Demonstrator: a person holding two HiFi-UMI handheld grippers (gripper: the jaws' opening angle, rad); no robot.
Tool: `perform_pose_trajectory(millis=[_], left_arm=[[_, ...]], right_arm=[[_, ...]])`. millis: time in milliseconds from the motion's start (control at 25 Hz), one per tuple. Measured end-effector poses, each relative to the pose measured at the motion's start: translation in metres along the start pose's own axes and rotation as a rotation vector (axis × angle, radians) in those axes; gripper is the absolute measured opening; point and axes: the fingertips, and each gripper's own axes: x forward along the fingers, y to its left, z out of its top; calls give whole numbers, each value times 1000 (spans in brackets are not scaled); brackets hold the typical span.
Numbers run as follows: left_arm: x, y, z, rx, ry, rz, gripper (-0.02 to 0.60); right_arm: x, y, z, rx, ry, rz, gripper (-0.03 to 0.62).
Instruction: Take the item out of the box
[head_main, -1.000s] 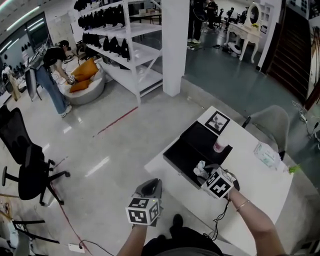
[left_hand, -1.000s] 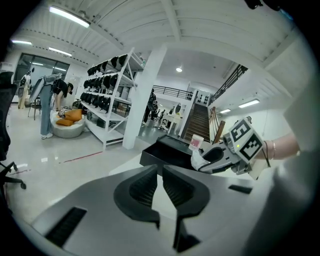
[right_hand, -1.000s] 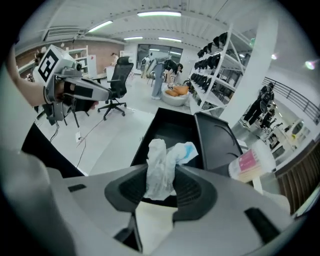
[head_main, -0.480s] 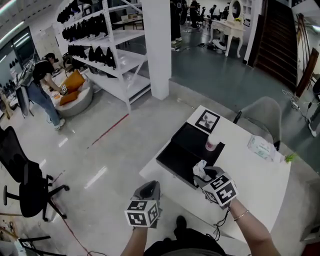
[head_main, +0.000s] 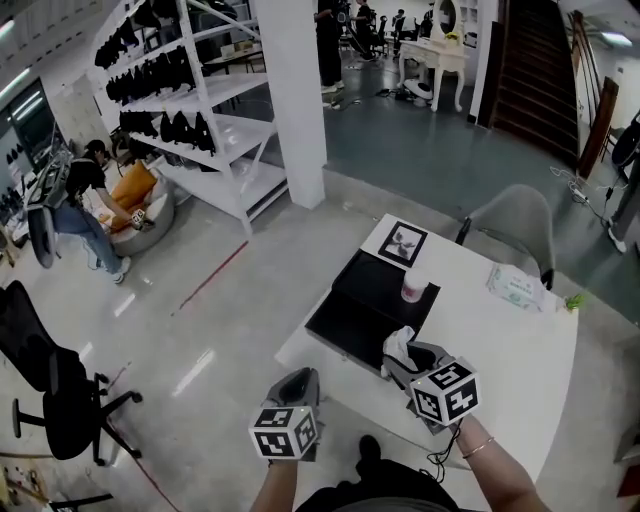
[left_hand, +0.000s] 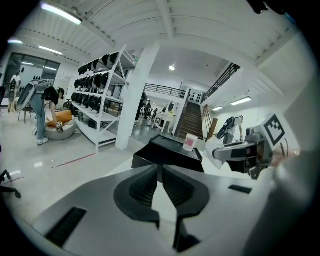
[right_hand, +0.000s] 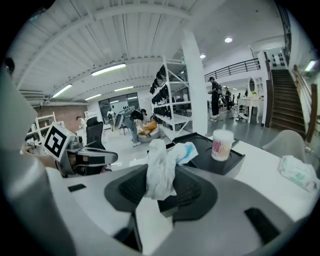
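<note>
An open black box (head_main: 352, 318) lies on the white table (head_main: 500, 350). My right gripper (head_main: 401, 358) is shut on a crumpled white item with a blue patch (head_main: 398, 343) and holds it just above the box's near edge. In the right gripper view the white item (right_hand: 160, 167) hangs pinched between the pads, with the black box (right_hand: 207, 161) behind it. My left gripper (head_main: 297, 384) is shut and holds nothing, left of the table over the floor. In the left gripper view its pads (left_hand: 150, 182) touch at the tips.
A pink-and-white cup (head_main: 412, 288) stands in the box's far right corner. A marker card (head_main: 402, 243) and a tissue pack (head_main: 515, 283) lie on the table. A grey chair (head_main: 505, 225) stands behind it. White shelving (head_main: 200, 130), a pillar (head_main: 295, 100), a black office chair (head_main: 50, 390) and a person (head_main: 75, 205) are further off.
My right gripper has drawn back toward me and a little to the right with the white item, away from the box's middle. The left gripper has hardly moved.
</note>
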Motion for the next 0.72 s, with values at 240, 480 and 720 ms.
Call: perform_pose_trajectory(millis=[240, 480, 720], left_arm=[[3, -7, 1, 9, -4, -11, 32], [2, -12, 1, 21, -3, -16, 32], [1, -18, 0, 27, 1, -14, 32]], right_arm=[[-15, -5, -3, 78, -60, -17, 146], [-32, -12, -9, 146, -101, -49, 146], [-43, -14, -10, 185, -147, -71, 146]])
